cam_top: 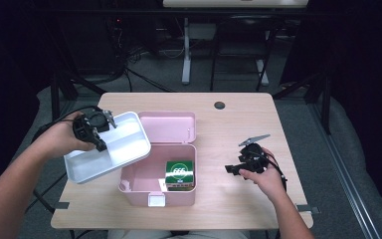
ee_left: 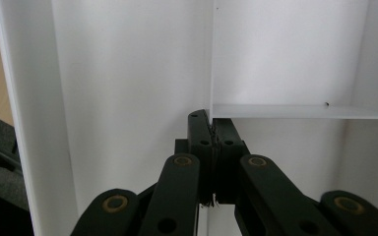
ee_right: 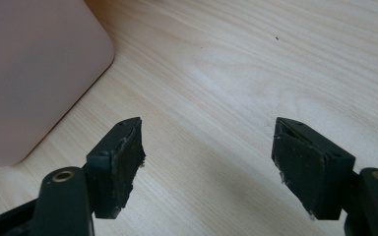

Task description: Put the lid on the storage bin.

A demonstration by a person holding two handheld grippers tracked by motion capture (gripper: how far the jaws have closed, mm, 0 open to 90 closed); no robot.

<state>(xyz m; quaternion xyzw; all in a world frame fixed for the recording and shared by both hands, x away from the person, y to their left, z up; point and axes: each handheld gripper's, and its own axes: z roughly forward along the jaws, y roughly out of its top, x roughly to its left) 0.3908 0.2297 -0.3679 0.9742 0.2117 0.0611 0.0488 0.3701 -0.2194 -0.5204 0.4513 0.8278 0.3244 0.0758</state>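
Note:
A white divided tray (cam_top: 124,142) hangs tilted above the table's left side, overlapping the left rim of an open pink box (cam_top: 134,181). My left gripper (cam_top: 101,144) is shut on the tray's thin inner divider (ee_left: 212,88); in the left gripper view its jaws (ee_left: 211,132) pinch that wall where a cross partition (ee_left: 300,111) meets it. Inside the pink box a green carton (cam_top: 180,174) stands at the right. My right gripper (cam_top: 230,169) rests low on the table right of the box, open, with bare wood between its jaws (ee_right: 206,132). The pink box's wall (ee_right: 29,73) lies to its left.
The pink box's lid (cam_top: 171,127) lies folded back behind it. A white latch (cam_top: 157,200) sits on the box's front. A dark round grommet (cam_top: 220,105) marks the wooden table (cam_top: 238,129) near its far edge. Desk legs and cables stand on the floor beyond.

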